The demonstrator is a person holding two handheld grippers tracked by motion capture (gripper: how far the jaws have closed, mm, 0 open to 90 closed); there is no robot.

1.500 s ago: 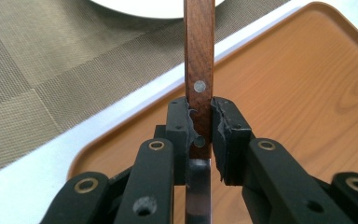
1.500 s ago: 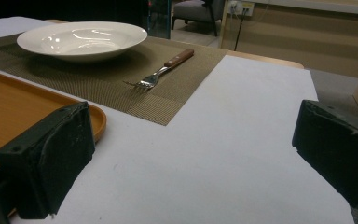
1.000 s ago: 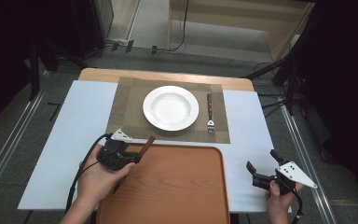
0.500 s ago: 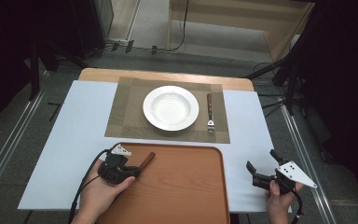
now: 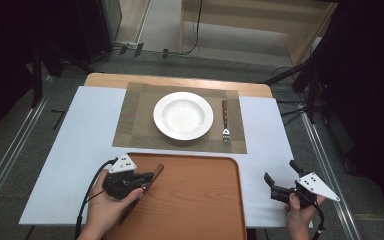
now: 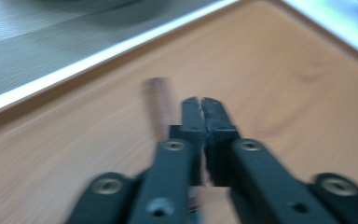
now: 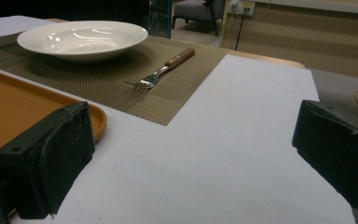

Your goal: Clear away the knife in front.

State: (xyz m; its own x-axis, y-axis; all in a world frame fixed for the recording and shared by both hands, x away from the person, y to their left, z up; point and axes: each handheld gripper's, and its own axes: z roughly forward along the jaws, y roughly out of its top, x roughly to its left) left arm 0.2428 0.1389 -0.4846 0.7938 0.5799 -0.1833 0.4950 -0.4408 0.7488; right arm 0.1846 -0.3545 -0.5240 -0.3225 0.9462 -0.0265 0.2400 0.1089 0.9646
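Presently the left gripper (image 5: 147, 178), carried in the person's left hand (image 5: 105, 207), is sitting over the near-left corner of the flat orange-brown wooden tray (image 5: 200, 210), and its jaws have just been closing. In the left gripper view the black fingertips (image 6: 201, 108) are pressing together. A slim brown wooden-handled utensil (image 5: 156, 171) is lying slantwise by them on the tray near its far-left rim; the picture is blurred there, and whether the pads are pinching it cannot be told. The right gripper (image 5: 271, 181), in the person's right hand (image 5: 300, 212), is hovering over the white table sheet (image 5: 80, 135) just right of the tray, its two black jaws spreading wide apart with nothing between them. Beyond the tray a woven olive-brown placemat (image 5: 135, 125) is lying on the sheet, bearing a round white deep plate (image 5: 183, 115) at its centre. A metal fork with a brown wooden handle (image 5: 225, 121) is resting just right of the plate, tines pointing toward the tray.
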